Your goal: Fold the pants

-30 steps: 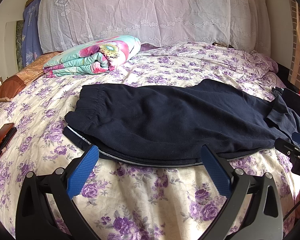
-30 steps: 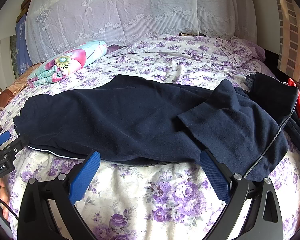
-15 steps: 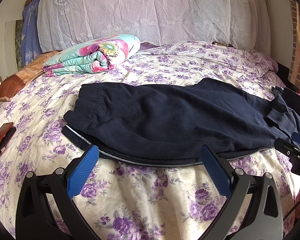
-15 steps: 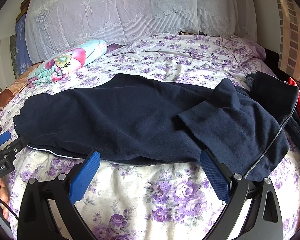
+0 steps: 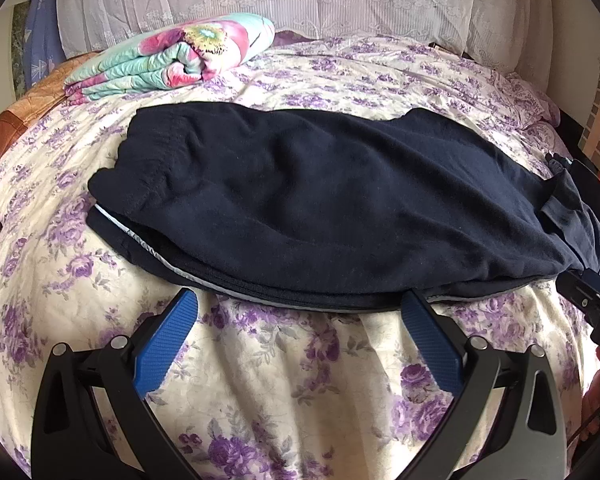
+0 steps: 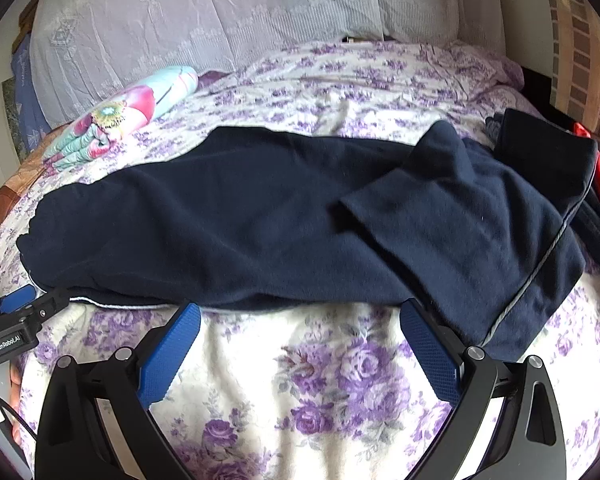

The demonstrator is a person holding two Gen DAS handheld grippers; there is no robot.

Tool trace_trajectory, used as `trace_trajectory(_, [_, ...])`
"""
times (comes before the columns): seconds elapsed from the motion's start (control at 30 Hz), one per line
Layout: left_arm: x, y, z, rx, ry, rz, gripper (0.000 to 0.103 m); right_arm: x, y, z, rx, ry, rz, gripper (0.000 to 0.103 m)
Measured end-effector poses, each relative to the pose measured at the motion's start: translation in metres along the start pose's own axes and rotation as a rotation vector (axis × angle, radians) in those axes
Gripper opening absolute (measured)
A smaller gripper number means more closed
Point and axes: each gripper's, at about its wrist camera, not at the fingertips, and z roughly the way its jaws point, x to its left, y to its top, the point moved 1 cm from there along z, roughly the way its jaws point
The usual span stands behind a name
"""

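Right wrist view, nearest first: the right gripper (image 6: 300,312) stands spread wide, its ribbed blue pads (image 6: 170,350) on black arms, holding nothing, the tips just at the near edge of the pants (image 6: 260,232). At the left border the other tool shows a small white label reading "GenRobot.AI". In the left wrist view the left gripper (image 5: 300,300) is likewise spread and empty, its tips at the near hem of the cloth; at the right border the neighbouring tool carries white letters of which only "DA" can be read.

The pants (image 5: 320,208) are dark navy, of a soft, fleecy knit, lying lengthwise across the bed (image 5: 260,380), folded leg over leg. The gathered elastic waistband sits at the left end, and a thin pale grey piping runs along the lower layer's near edge. At the right end a leg is turned back on itself in a broad flap, with the same piping along its side seam.

The bed sheet is cream, printed with purple roses, slightly rumpled. Farther back lies a folded quilt (image 5: 172,64) in turquoise and pink florals. Behind it hangs a white lace cover (image 6: 220,12).
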Motion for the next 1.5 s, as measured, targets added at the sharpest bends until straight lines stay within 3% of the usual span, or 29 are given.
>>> trace_trajectory(0.07, [0.004,0.000,0.007,0.047,-0.028,-0.022,0.099,-0.004,-0.006,0.015,0.112,-0.008,0.019,0.100])
trace_trajectory(0.13, [0.011,0.000,0.013,0.080,-0.077,-0.060,0.099,-0.002,-0.008,0.014,0.112,-0.001,-0.003,0.100])
trace_trajectory(0.23, [0.019,-0.005,0.009,0.064,-0.138,-0.082,0.099,-0.001,-0.014,0.010,0.132,0.034,-0.049,0.100])
trace_trajectory(0.33, [0.018,-0.010,0.005,0.088,-0.159,-0.017,0.099,-0.015,-0.020,-0.002,0.126,0.123,-0.044,0.100])
trace_trajectory(0.4, [0.018,-0.013,0.001,0.097,-0.181,0.023,0.099,-0.038,-0.024,-0.018,0.081,0.246,0.061,0.100])
trace_trajectory(0.47, [0.026,-0.014,-0.005,0.080,-0.234,-0.014,0.099,-0.068,-0.028,-0.035,0.020,0.359,0.209,0.100])
trace_trajectory(0.5, [0.032,-0.014,-0.007,0.074,-0.262,-0.040,0.099,-0.081,-0.029,-0.042,-0.007,0.376,0.268,0.100])
trace_trajectory(0.63, [0.053,-0.004,-0.003,0.087,-0.357,-0.163,0.099,-0.121,-0.019,-0.062,-0.071,0.272,0.360,0.100])
trace_trajectory(0.77, [0.064,0.016,0.017,0.125,-0.389,-0.269,0.099,-0.148,0.000,-0.049,-0.042,0.169,0.387,0.100])
trace_trajectory(0.87, [0.059,0.034,0.033,0.126,-0.342,-0.332,0.099,-0.160,0.013,-0.013,0.028,0.146,0.409,0.100])
trace_trajectory(1.03, [0.044,0.051,0.051,0.109,-0.211,-0.350,0.099,-0.164,0.044,0.034,0.044,0.100,0.375,0.100])
trace_trajectory(1.1, [0.046,0.053,0.054,0.079,-0.201,-0.338,0.099,-0.165,0.054,0.042,0.038,0.096,0.352,0.100])
trace_trajectory(1.17, [0.053,0.053,0.055,0.050,-0.239,-0.350,0.098,-0.162,0.058,0.045,0.011,0.094,0.319,0.092])
trace_trajectory(1.2, [0.059,0.052,0.053,0.034,-0.256,-0.378,0.091,-0.161,0.057,0.044,0.003,0.098,0.309,0.076])
trace_trajectory(1.23, [0.063,0.051,0.051,0.026,-0.241,-0.399,0.065,-0.162,0.057,0.042,-0.006,0.119,0.308,0.064])
trace_trajectory(1.3, [0.075,0.050,0.052,0.032,-0.197,-0.425,0.031,-0.164,0.056,0.040,-0.019,0.178,0.316,0.046])
trace_trajectory(1.33, [0.082,0.048,0.053,0.031,-0.216,-0.451,0.028,-0.164,0.057,0.041,-0.017,0.202,0.323,0.037])
trace_trajectory(1.4, [0.093,0.045,0.052,0.032,-0.266,-0.498,0.021,-0.163,0.058,0.041,-0.024,0.210,0.321,0.035])
trace_trajectory(1.5, [0.095,0.045,0.041,-0.001,-0.286,-0.488,0.014,-0.157,0.058,0.033,-0.047,0.204,0.299,0.031])
